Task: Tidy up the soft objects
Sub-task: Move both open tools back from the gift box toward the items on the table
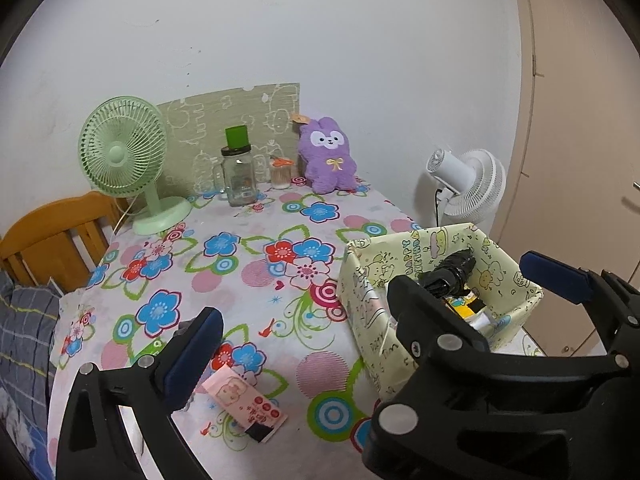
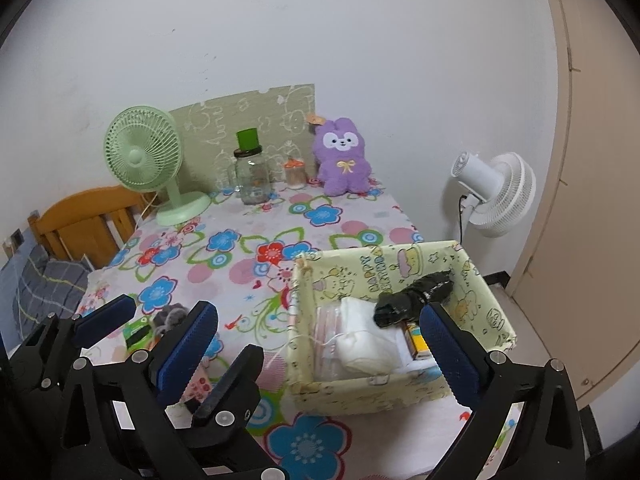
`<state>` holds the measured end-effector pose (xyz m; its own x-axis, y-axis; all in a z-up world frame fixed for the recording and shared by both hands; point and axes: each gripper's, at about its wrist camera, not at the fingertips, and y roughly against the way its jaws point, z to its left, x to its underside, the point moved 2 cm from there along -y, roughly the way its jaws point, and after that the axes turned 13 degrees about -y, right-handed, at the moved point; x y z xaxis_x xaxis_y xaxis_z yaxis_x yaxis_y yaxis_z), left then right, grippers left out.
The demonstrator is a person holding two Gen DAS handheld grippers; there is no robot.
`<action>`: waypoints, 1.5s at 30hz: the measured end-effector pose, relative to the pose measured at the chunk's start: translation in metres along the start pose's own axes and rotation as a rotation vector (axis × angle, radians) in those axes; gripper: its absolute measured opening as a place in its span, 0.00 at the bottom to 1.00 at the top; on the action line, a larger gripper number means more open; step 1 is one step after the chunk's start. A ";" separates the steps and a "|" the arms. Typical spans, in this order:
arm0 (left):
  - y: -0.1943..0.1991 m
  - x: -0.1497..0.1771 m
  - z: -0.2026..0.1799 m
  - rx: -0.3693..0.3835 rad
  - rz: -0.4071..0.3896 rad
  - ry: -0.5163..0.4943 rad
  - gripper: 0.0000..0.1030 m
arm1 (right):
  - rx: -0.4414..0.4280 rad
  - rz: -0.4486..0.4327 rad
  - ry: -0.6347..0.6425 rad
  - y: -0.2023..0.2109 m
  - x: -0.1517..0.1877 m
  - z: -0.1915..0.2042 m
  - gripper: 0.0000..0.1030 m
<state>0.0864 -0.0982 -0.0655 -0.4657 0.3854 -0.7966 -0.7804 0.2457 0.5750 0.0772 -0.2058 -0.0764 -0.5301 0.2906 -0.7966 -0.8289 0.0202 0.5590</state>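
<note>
A yellow cartoon-print fabric box (image 1: pixel 362 280) (image 2: pixel 308 320) stands at the table's front right. It holds a black bundle (image 2: pixel 412 300) (image 1: pixel 454 272), white soft packs (image 2: pixel 360 340) and a small yellow box. A pink tissue pack (image 1: pixel 244 404) lies on the floral cloth at the front left. A small grey fuzzy thing (image 2: pixel 170 316) lies near it. A purple plush bunny (image 1: pixel 328 156) (image 2: pixel 344 158) sits at the back against the wall. My left gripper (image 1: pixel 372 316) is open and empty above the table front; it also shows in the right wrist view (image 2: pixel 156 316). My right gripper (image 2: pixel 320 340) is open and empty in front of the box.
A green desk fan (image 1: pixel 124 160), a glass jar with a green lid (image 1: pixel 238 172), a small jar with an orange lid (image 1: pixel 282 174) and a patterned board stand at the back. A white fan (image 1: pixel 468 184) stands off the table's right. A wooden chair (image 1: pixel 56 236) is at the left.
</note>
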 end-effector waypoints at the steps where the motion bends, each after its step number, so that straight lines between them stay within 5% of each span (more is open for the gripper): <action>1: 0.002 0.001 0.002 -0.005 -0.002 0.003 0.99 | -0.004 0.001 0.002 0.001 0.001 0.002 0.99; 24: 0.010 0.042 0.047 -0.061 0.008 0.042 0.99 | -0.070 0.035 0.035 -0.009 0.035 0.052 0.99; 45: -0.020 0.090 0.092 -0.114 0.127 0.100 0.93 | -0.130 0.144 0.076 -0.059 0.074 0.096 0.99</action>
<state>0.0980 0.0134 -0.1314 -0.5979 0.3149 -0.7371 -0.7526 0.0961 0.6515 0.1040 -0.0940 -0.1467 -0.6527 0.2082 -0.7284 -0.7570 -0.1410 0.6380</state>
